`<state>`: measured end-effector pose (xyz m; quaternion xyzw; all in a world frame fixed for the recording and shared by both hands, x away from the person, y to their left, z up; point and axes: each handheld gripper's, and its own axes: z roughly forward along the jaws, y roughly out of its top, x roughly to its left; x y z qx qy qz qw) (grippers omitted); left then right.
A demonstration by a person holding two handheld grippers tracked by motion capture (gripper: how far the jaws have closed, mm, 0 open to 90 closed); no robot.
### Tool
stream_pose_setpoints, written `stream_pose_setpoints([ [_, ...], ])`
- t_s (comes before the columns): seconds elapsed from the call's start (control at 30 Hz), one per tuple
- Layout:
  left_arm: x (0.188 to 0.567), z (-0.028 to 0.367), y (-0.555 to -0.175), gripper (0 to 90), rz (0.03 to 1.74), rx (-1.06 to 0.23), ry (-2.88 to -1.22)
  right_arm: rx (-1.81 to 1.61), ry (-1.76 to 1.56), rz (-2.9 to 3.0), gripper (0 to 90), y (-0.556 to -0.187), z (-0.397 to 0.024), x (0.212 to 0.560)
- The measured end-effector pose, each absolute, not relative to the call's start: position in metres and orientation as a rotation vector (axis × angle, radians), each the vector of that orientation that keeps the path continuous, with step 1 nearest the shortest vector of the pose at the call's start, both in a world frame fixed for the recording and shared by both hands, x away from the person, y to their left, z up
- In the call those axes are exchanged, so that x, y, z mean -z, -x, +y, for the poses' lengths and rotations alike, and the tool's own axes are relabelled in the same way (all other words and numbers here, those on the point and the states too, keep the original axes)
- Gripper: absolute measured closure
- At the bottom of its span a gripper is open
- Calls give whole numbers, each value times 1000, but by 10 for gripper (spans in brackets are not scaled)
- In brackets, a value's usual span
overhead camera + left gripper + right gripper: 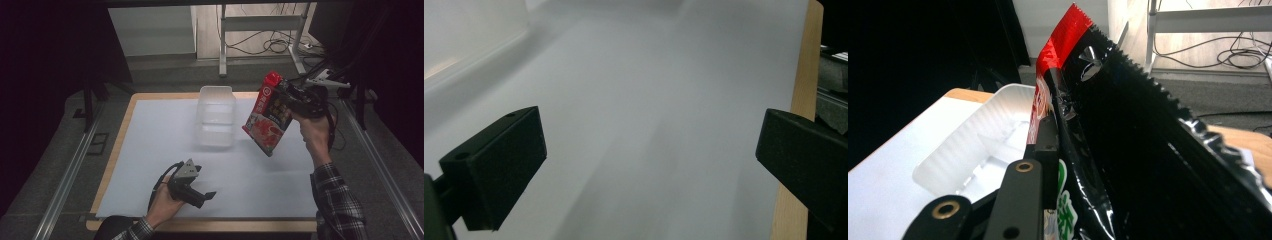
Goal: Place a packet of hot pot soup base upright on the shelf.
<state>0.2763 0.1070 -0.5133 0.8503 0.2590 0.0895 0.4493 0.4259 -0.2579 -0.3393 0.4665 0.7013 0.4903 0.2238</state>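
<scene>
A red and black snack packet (pixel 267 114) hangs in the air right of a clear plastic container (pixel 216 115). My right gripper (pixel 292 97) is shut on the packet's right edge, held up by a hand in a plaid sleeve. In the right gripper view the packet (pixel 1128 135) stands edge-on against the jaw, with the container (pixel 978 145) below and left. My left gripper (pixel 200 192) rests low near the table's front edge, held sideways. Its fingers (pixel 499 170) stand wide apart over the white sheet with nothing between them.
A white sheet (pixel 165 145) covers most of the wooden table (pixel 122 125). Metal rails run along both sides of the table. Beyond the far edge stands a table leg frame (pixel 260 30) with cables on the floor.
</scene>
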Motion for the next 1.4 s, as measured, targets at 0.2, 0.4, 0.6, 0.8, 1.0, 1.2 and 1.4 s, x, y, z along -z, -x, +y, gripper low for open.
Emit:
stream_pose_setpoints([
  [0.2,518,117,-269,0,655,-240,-2103,-1357,-1273,1938,724,-440,-249,335],
  [0.4,520,120,-268,0,658,-228,-2103,-1383,-1263,1939,724,-455,-239,331],
  [0.6,520,118,-266,0,645,-236,-2114,-1398,-1228,1953,724,-467,-223,326],
  [0.8,521,120,-267,0,659,-238,-2101,-1423,-1204,1969,724,-477,-208,323],
  [1.0,520,120,-266,0,656,-241,-2102,-1433,-1184,1983,724,-482,-196,322],
  [1.2,520,119,-266,0,651,-242,-2112,-1447,-1152,2018,724,-489,-176,325],
  [1.4,521,119,-266,0,651,-242,-2123,-1454,-1123,2043,724,-496,-157,328],
])
